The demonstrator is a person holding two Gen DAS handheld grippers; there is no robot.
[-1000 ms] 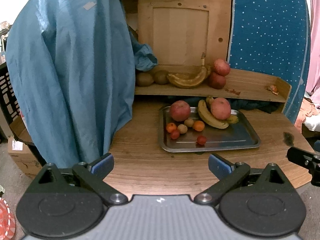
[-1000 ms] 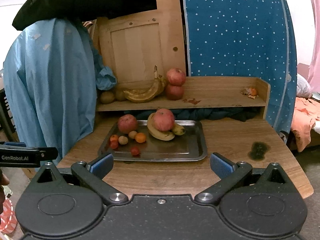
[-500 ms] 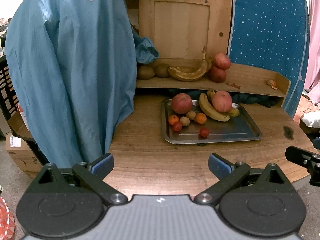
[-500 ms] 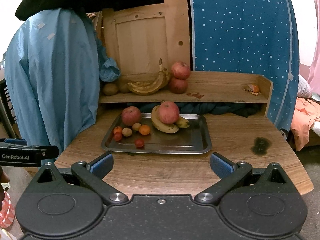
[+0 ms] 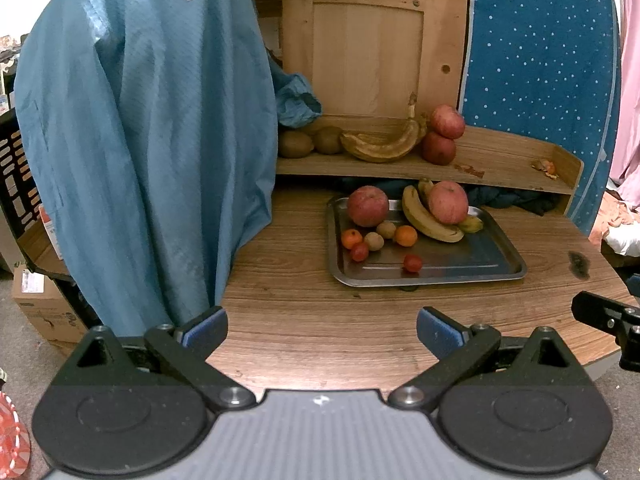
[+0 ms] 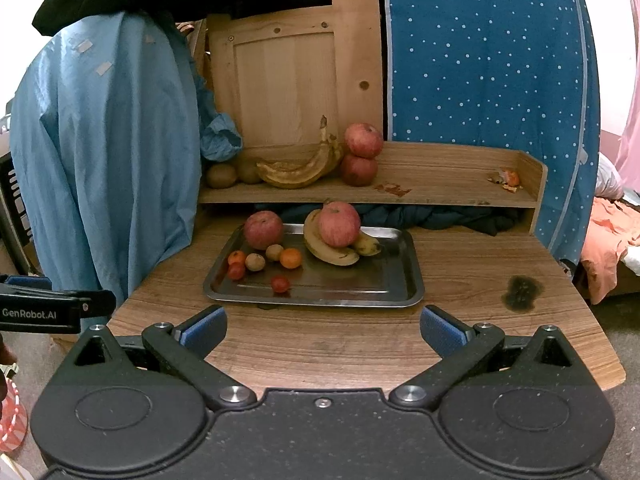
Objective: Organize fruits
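— Status of your claws?
— My left gripper [image 5: 322, 326] and right gripper [image 6: 323, 325] both spread wide, empty, above the table [image 6: 360, 344].
— The fruit?
— Apples, bananas [image 6: 330, 246] on the metal tray [image 6: 400, 296], well ahead.

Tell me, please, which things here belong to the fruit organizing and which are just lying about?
Belonging:
- metal tray
- apples on tray
- yellow bananas
- small fruits
- shelf, holding apples, kiwis and a brown banana

Lying about:
- blue cloth
- peel scraps
- dark bundle under shelf
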